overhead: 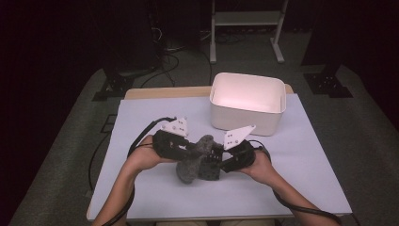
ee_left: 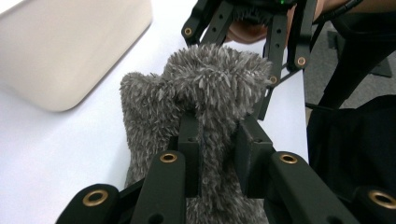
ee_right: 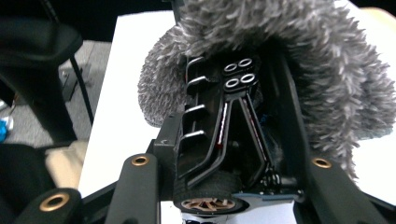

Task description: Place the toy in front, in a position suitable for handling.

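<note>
Your table [overhead: 155, 197] has bare room on all sides and the bin [overhead: 248, 101] sits empty at its far edge. Near the front edge, your left gripper [overhead: 196, 149] pinches the grey cloth [overhead: 190, 167] draped over the toy car [ee_right: 219, 154], clamped in your right gripper [overhead: 217, 157]; wiping looks unfinished

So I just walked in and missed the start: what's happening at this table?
A person works with a tool in each hand. The left tool is pinched shut on a grey fluffy cloth, which lies over a black toy car. The right tool grips that car. A white bin stands beyond them on the table, nothing visible inside.
</note>
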A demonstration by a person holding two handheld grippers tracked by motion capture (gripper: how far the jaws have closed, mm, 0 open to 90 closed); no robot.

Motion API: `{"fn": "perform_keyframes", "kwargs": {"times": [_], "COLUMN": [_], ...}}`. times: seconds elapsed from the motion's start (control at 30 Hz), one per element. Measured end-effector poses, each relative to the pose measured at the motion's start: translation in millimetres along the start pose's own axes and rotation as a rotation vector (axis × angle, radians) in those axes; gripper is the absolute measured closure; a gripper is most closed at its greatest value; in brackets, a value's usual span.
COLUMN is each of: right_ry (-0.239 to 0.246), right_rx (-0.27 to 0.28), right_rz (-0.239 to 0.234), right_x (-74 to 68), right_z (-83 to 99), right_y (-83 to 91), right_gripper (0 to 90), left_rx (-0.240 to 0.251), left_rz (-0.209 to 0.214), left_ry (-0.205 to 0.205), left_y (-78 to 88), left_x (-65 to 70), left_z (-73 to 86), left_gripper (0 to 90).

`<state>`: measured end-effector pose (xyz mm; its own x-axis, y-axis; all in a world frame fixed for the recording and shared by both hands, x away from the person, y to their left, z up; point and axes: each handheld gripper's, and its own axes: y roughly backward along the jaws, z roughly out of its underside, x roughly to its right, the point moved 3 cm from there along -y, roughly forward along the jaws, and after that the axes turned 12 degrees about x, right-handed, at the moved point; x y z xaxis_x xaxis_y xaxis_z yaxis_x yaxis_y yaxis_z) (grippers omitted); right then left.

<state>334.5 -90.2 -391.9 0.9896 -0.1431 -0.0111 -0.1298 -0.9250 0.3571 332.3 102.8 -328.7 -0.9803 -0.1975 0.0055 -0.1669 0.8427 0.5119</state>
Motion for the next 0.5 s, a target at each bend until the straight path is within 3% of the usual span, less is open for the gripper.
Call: {"fn": "perform_keyframes", "kwargs": {"times": [0.13, 0.27, 0.5], "right_ry": [-0.004, 0.001, -0.010], "right_rx": [0.015, -0.019, -0.043], "right_rz": [-0.021, -0.032, -0.016], "right_x": [-0.3, -1.9, -1.7], "right_z": [-3.0, 2.1, 3.8], "right_y": [-13.9, -18.4, -0.9], "right_gripper": [55.8, 55.7, 54.3], "left_rx": [-0.005, -0.009, 0.006], "left_rz": [-0.013, -0.001, 0.026], "left_ry": [0.010, 0.016, -0.009], "left_y": [8.0, 2.1, -15.1], "left_x": [-0.9, -0.2, 5.2], "left_z": [5.5, 11.3, 4.6], "left_gripper": [74.8, 74.7, 74.7]}}
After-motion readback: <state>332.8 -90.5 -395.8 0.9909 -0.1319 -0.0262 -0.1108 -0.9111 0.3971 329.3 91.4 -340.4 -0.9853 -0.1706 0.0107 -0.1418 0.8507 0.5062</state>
